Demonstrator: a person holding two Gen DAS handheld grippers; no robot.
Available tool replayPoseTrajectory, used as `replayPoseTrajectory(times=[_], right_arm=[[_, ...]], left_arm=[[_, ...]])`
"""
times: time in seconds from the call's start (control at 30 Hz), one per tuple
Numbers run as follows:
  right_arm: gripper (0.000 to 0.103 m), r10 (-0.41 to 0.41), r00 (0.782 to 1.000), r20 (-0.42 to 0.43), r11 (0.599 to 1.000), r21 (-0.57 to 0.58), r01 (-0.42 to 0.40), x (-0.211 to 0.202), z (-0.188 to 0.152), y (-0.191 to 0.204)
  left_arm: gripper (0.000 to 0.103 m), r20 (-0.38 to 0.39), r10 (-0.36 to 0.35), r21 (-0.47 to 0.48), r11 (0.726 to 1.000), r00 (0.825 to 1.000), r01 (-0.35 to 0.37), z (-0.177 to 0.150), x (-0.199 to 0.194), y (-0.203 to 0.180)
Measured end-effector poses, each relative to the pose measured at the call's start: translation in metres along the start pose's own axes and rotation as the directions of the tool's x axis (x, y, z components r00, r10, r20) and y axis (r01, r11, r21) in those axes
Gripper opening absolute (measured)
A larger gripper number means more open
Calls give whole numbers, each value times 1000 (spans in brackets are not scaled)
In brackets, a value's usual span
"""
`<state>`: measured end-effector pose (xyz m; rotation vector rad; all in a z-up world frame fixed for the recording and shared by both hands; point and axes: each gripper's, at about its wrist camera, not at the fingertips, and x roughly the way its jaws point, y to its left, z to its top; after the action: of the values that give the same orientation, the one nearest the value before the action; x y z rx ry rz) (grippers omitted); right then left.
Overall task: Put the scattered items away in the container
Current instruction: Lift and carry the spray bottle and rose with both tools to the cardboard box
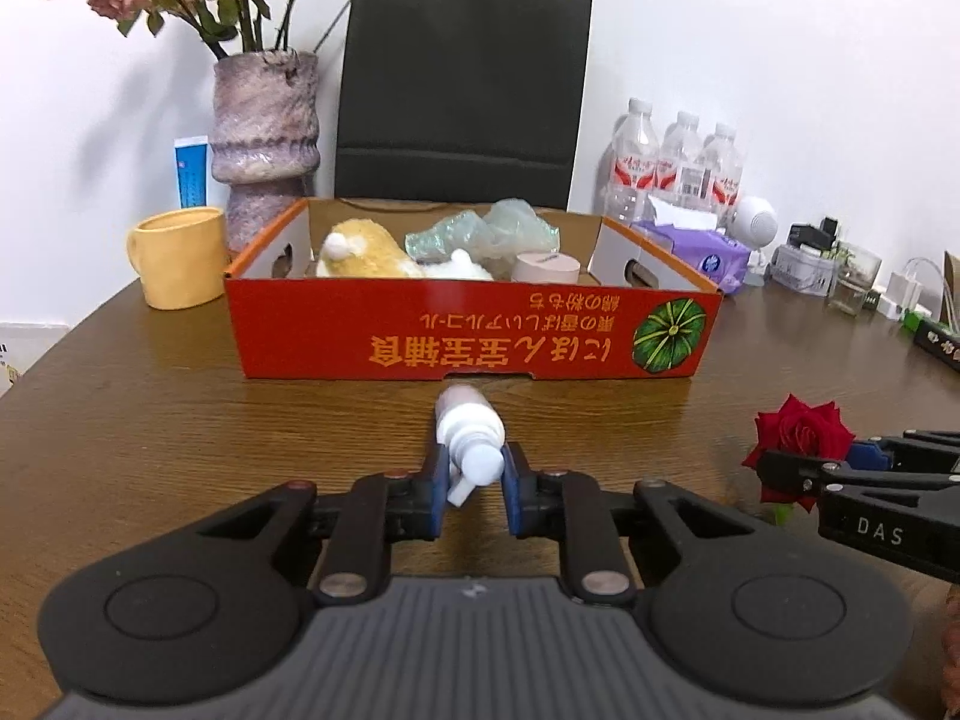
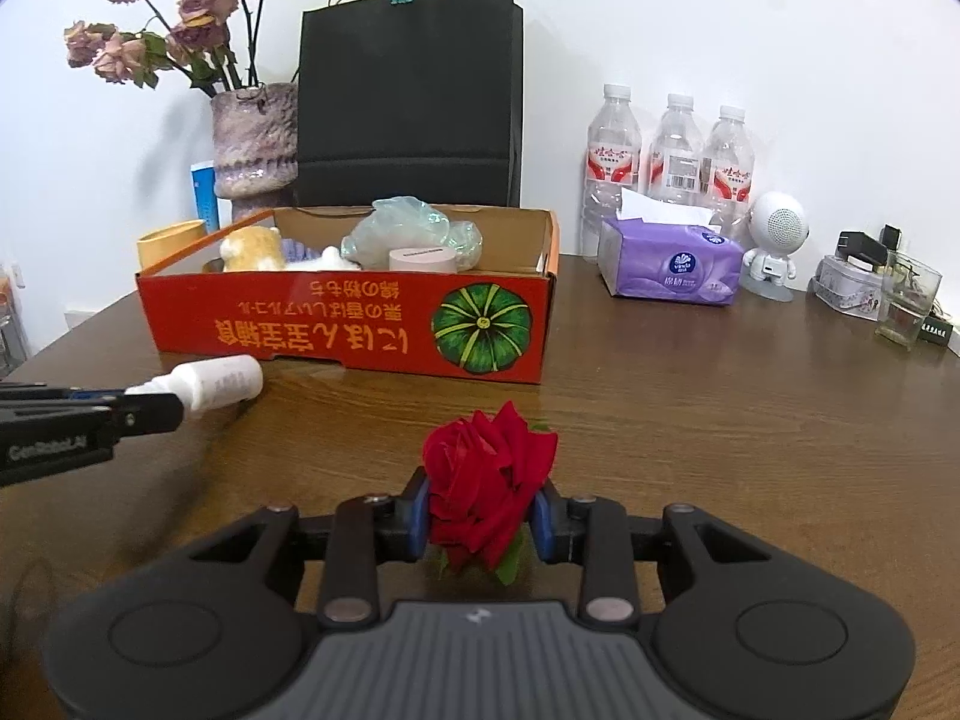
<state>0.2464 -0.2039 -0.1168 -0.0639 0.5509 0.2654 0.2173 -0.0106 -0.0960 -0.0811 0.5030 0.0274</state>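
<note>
My left gripper (image 1: 477, 480) is shut on the capped neck of a small white pump bottle (image 1: 469, 426), which points toward the red cardboard box (image 1: 468, 333) just ahead. The right wrist view shows that bottle (image 2: 219, 382) held a little above the table, left of the box front. My right gripper (image 2: 485, 513) is shut on a red rose (image 2: 486, 471), its blue pads pressing the bloom from both sides. The rose (image 1: 801, 429) also shows at the right in the left wrist view. Inside the box (image 2: 360, 324) lie a plush toy (image 1: 360, 252), crumpled plastic (image 1: 480, 231) and a pink jar (image 1: 546, 269).
Behind the box stand a vase of dried roses (image 1: 264, 138), a black paper bag (image 1: 462, 102), a yellow mug (image 1: 177, 258). To the right are water bottles (image 2: 672, 162), a purple tissue pack (image 2: 669, 261), a white speaker figure (image 2: 774, 246), a glass (image 2: 906, 309).
</note>
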Motion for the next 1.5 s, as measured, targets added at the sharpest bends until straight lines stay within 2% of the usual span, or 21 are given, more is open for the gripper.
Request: replayPoseTrajectory(times=[0.33, 0.8, 1.17, 1.4, 1.5], right_arm=[[31, 18, 1000, 22, 1000, 6, -18, -22, -11, 15], [31, 41, 998, 41, 998, 36, -42, -40, -21, 26], [32, 45, 998, 33, 998, 45, -46, -40, -22, 26], [32, 56, 998, 27, 997, 48, -57, -39, -22, 26], [32, 58, 998, 26, 997, 41, -59, -39, -22, 27]], left_arm=[[18, 62, -15, 9, 1000, 998, 14, -10, -33, 3], [18, 153, 27, 17, 999, 988, -30, -19, -66, 6], [18, 150, 55, 42, 997, 987, -62, -23, -67, 2], [23, 138, 69, 8, 997, 988, -71, -31, -71, 8], [35, 123, 78, -15, 997, 989, -77, -31, -67, 12]])
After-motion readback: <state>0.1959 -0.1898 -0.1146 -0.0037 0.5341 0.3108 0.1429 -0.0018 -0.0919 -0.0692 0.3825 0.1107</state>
